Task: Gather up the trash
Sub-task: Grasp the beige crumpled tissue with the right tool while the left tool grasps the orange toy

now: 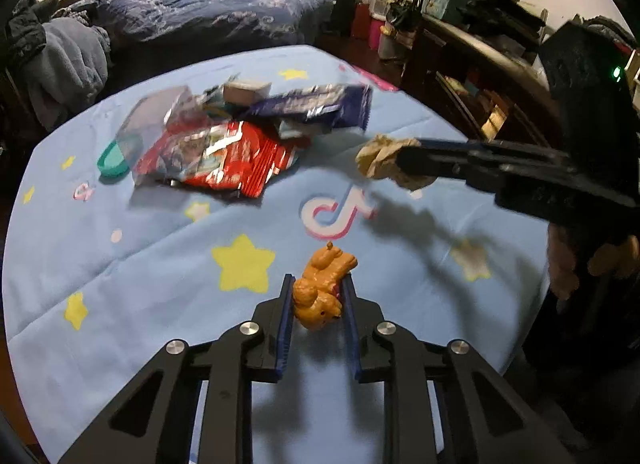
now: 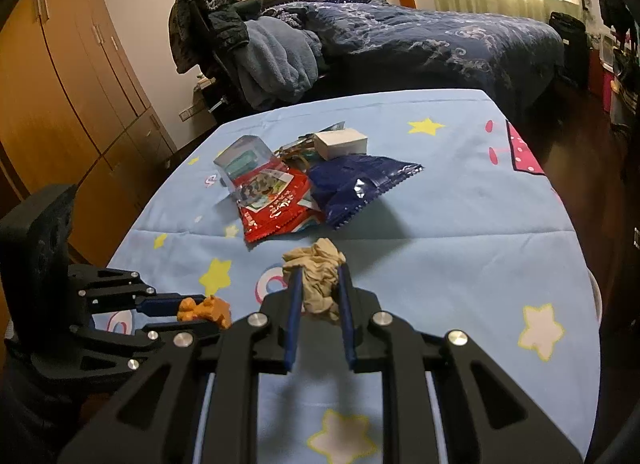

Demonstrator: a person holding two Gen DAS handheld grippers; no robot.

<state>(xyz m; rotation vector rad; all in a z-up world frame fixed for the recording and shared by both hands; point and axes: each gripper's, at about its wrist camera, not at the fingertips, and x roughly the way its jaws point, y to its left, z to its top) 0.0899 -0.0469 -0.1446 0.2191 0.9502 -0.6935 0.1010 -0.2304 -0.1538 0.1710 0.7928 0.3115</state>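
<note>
My left gripper [image 1: 318, 284] is shut on a small orange toy dog [image 1: 322, 290] and holds it above the blue star-print cloth [image 1: 160, 264]. My right gripper [image 2: 318, 272] is shut on a crumpled tan paper wad [image 2: 318, 276], also held above the cloth. In the left wrist view the right gripper [image 1: 400, 162] with the wad [image 1: 380, 160] hangs to the right of a trash pile. The pile has a red wrapper [image 2: 280, 204], a dark blue wrapper [image 2: 352, 184], a clear plastic box [image 2: 242, 162] and a small white box [image 2: 340, 142]. The left gripper [image 2: 200, 310] with the dog [image 2: 206, 310] shows at lower left.
The cloth-covered table ends at the right [image 2: 576, 224] above a dark wooden floor. A bed with a dark blue quilt [image 2: 440, 44] stands behind the table. Wooden wardrobes [image 2: 60, 84] are on the left. A cluttered dark shelf [image 1: 480, 64] stands at the right.
</note>
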